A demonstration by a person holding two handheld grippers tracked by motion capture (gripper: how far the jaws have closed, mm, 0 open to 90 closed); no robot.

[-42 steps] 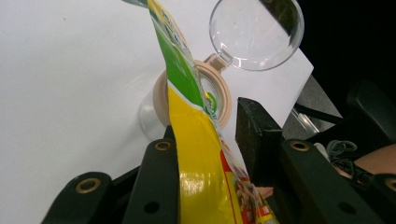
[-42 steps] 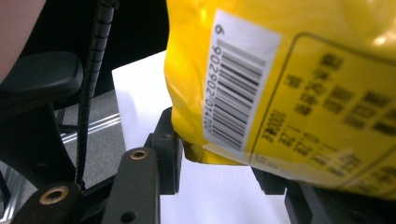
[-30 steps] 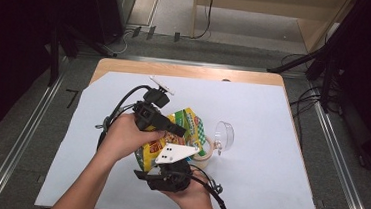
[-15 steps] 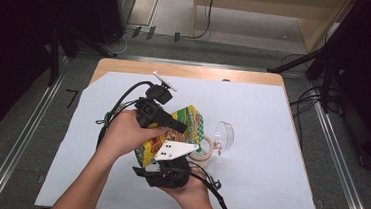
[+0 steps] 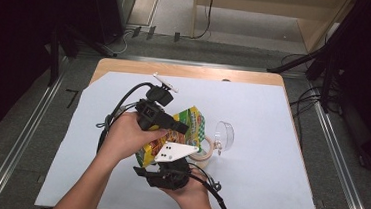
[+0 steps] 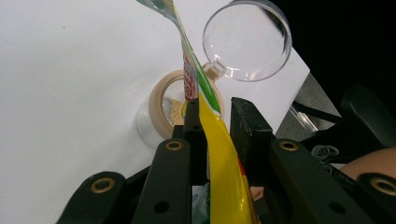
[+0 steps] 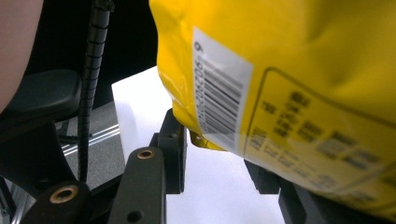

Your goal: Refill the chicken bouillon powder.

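Gripping the lower corner of the yellow snack bag, the right gripper has its jaws just closing around it. Above, the left gripper pinches the bag's thin edge. Beyond lie an open jar and its clear lid on the desk.

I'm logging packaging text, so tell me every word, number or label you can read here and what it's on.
No text can be read for certain.
Barcode label on the yellow bag: digits blurred, unreadable.
Boxed print on the bag's back: blurred.
Red and green print on the bag's front: too small.
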